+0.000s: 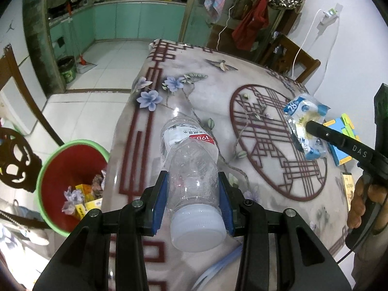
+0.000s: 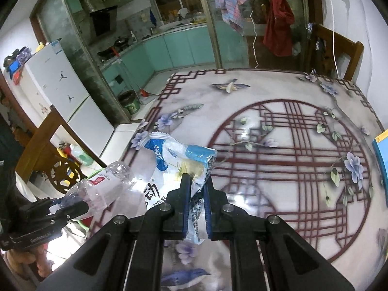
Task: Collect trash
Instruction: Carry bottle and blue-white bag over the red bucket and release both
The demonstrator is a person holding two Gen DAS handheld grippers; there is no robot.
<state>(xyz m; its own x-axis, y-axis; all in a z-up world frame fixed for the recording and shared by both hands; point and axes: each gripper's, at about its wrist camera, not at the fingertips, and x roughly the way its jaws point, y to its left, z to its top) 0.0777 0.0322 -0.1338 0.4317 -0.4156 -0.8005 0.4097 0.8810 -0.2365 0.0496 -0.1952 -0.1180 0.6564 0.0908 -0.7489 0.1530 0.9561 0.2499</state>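
Observation:
My left gripper (image 1: 192,181) is shut on an empty clear plastic bottle (image 1: 191,167) with a white cap and a red label, held above the table's left edge. The bottle also shows in the right wrist view (image 2: 101,186). My right gripper (image 2: 197,181) is shut on a blue and white plastic wrapper (image 2: 179,160), held above the table. The wrapper also shows in the left wrist view (image 1: 303,123), at the right. A red bin with a green rim (image 1: 70,179) stands on the floor left of the table and holds several scraps.
The table (image 2: 291,101) has a patterned cloth with red lattice and flowers. A blue and yellow box (image 1: 342,135) lies at its right side. Wooden chairs (image 2: 337,48) stand at the far side and at the left. A kitchen lies beyond.

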